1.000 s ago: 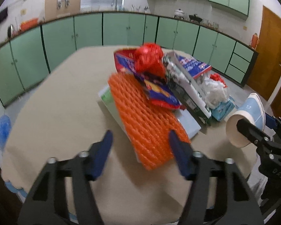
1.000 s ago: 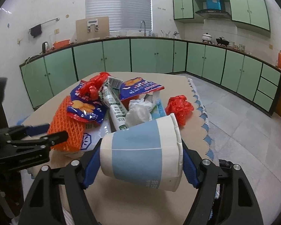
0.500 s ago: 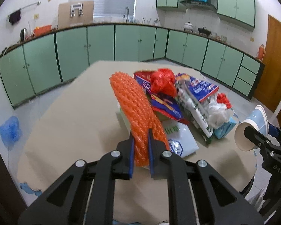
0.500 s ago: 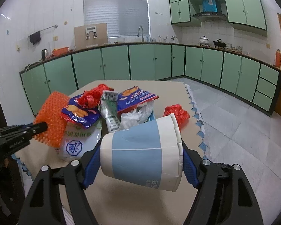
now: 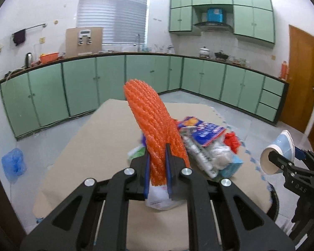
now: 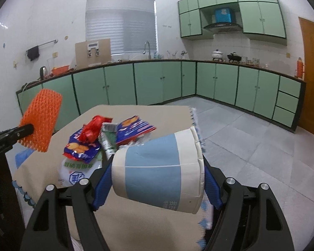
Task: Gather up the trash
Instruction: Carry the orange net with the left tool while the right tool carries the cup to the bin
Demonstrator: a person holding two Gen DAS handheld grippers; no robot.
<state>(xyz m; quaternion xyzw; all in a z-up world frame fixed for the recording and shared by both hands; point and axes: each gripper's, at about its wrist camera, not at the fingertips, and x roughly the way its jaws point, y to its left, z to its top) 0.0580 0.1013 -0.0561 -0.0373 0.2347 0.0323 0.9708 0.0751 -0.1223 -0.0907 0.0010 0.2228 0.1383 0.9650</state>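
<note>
Left gripper [image 5: 157, 167] clamped on upright orange net [image 5: 155, 125], right gripper [image 6: 155, 179] pinching sideways cup [image 6: 157, 171]; remaining trash pile [image 6: 106, 138] far-centre on table [image 6: 152, 226].

- The foam net [image 5: 155, 125] is bright orange and bumpy.
- The paper cup [image 6: 159, 169] is white with a wide light-blue band.
- The snack bags [image 6: 134, 128] are blue and red.
- The far cupboards [image 6: 157, 81] are pale green.
- The table [image 5: 94, 136] is tan.

Orange foam net [image 5: 157, 129] hides the left part of the trash pile [image 5: 209, 144] at centre frame. Paper cup [image 6: 159, 167] covers the table [image 6: 136, 226] and the pile's near edge at lower centre. Snack wrapper [image 5: 201, 129] print is blurred, unreadable.
</note>
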